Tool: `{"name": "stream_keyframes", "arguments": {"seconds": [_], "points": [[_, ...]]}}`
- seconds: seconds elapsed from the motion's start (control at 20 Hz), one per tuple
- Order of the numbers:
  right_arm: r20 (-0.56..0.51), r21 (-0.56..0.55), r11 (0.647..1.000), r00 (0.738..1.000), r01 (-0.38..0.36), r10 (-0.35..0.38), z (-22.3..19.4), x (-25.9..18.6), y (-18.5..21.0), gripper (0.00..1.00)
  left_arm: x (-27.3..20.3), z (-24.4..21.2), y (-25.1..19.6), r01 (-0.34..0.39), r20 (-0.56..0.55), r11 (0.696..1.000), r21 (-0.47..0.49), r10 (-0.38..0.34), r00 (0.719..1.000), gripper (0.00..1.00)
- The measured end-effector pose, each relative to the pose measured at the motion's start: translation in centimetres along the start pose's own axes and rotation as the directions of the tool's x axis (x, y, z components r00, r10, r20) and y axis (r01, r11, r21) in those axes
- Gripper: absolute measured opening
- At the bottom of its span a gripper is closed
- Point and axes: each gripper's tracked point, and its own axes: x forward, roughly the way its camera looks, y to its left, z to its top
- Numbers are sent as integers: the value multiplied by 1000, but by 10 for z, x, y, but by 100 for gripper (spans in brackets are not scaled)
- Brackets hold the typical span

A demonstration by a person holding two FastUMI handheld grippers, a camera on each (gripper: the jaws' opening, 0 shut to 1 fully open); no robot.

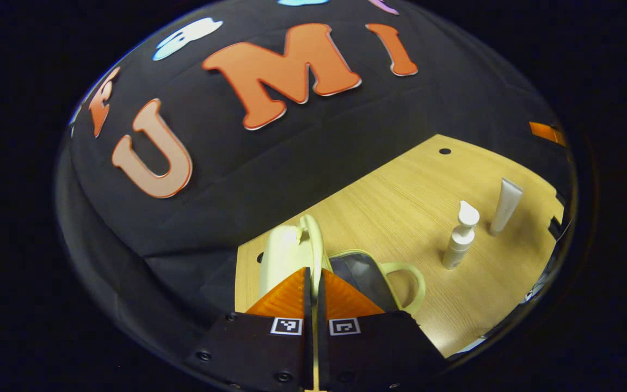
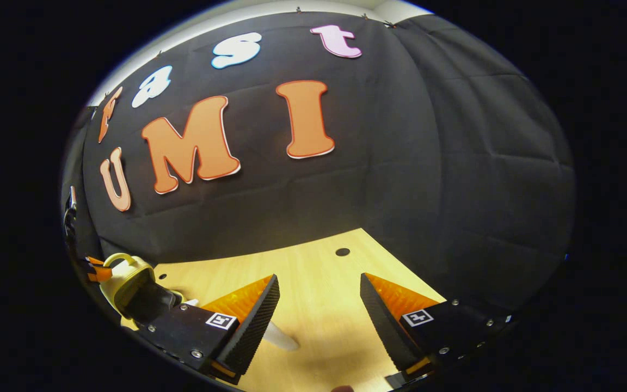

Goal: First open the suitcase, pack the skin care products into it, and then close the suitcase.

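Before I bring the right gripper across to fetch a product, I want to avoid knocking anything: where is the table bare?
Bare table lies between the suitcase and the pump bottle, and back toward the wall. The right gripper has bare wood ahead. It is crowded where the bottle and tube stand close together, and beside the open suitcase that the left gripper grips.

Bare surface (image 2: 319, 283) lies open ahead of the right tool (image 2: 319, 305) — only a white tube (image 2: 281, 338) pokes out near its left finger. In the left gripper view, the open suitcase (image 1: 292, 253) blocks the near side, while a pump bottle (image 1: 461, 235) and tube (image 1: 505, 206) stand just beside each other farther right — wood between lies bare.
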Motion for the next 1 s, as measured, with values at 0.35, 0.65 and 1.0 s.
{"name": "stream_keyframes", "arguments": {"seconds": [0.35, 0.65, 1.0], "points": [[78, -30, 997, 994, 76, -74, 18, -45, 70, 95, 5, -9, 16, 16, 24, 996, -83, -14, 1000, 4], [118, -54, 994, 989, 92, -86, 25, -71, 136, 95, 14, -27, 14, 49, 2, 976, -212, -50, 999, 4], [123, -68, 993, 989, 92, -83, 32, -66, 170, 95, 24, -59, -2, 70, -32, 892, -447, -94, 995, 4]]}}
